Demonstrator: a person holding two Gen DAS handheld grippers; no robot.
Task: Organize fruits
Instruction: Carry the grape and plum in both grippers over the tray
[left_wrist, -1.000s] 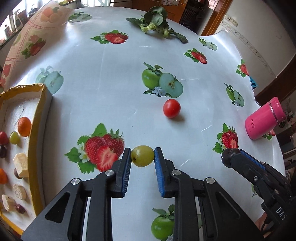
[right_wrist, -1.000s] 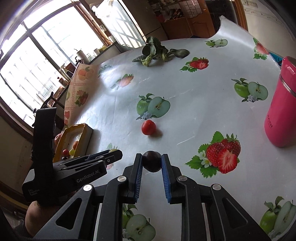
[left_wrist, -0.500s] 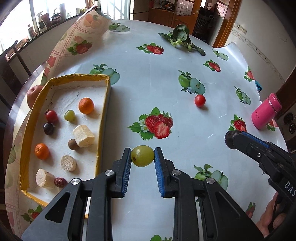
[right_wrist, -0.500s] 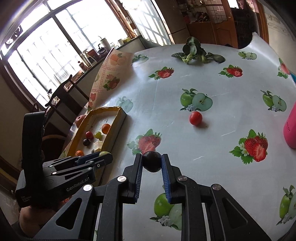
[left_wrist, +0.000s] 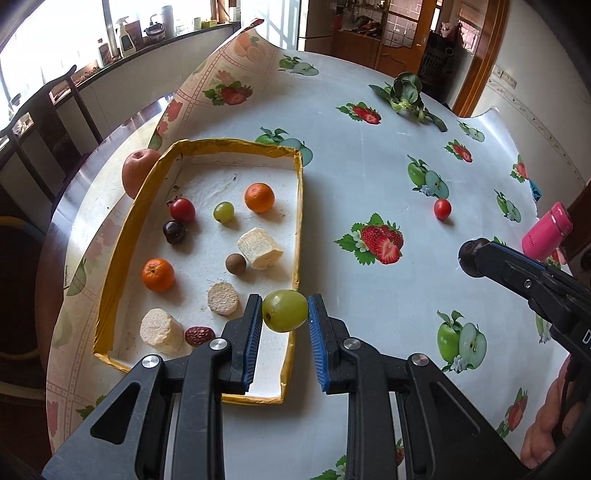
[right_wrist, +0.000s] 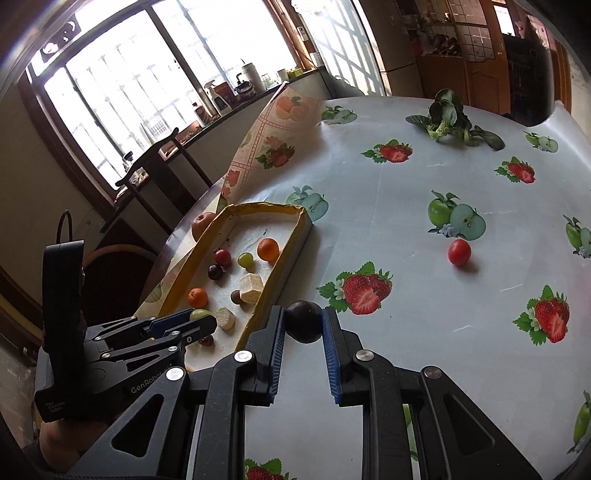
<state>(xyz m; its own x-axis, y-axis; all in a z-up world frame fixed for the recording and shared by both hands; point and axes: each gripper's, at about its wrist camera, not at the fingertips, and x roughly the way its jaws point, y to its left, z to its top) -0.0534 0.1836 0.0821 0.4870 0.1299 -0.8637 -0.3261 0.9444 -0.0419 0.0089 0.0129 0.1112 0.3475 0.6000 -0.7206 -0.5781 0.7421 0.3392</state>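
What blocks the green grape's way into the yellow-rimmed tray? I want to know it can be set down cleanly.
Nothing visible blocks it. The left gripper holds the green grape above the tray's near wall. Bare tray floor lies just below. The nearest pieces, a pale round slice and a dried red date, sit to its left.

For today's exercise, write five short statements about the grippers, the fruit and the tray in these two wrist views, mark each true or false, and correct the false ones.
1. The left gripper is shut on a green grape. True.
2. The right gripper is empty. False: it is shut on a dark plum.
3. A red cherry tomato lies on the tablecloth outside the tray. True.
4. The tray holds no oranges. False: two small oranges lie in it.
5. The pink bottle stands inside the tray. False: it lies on the table's far right.
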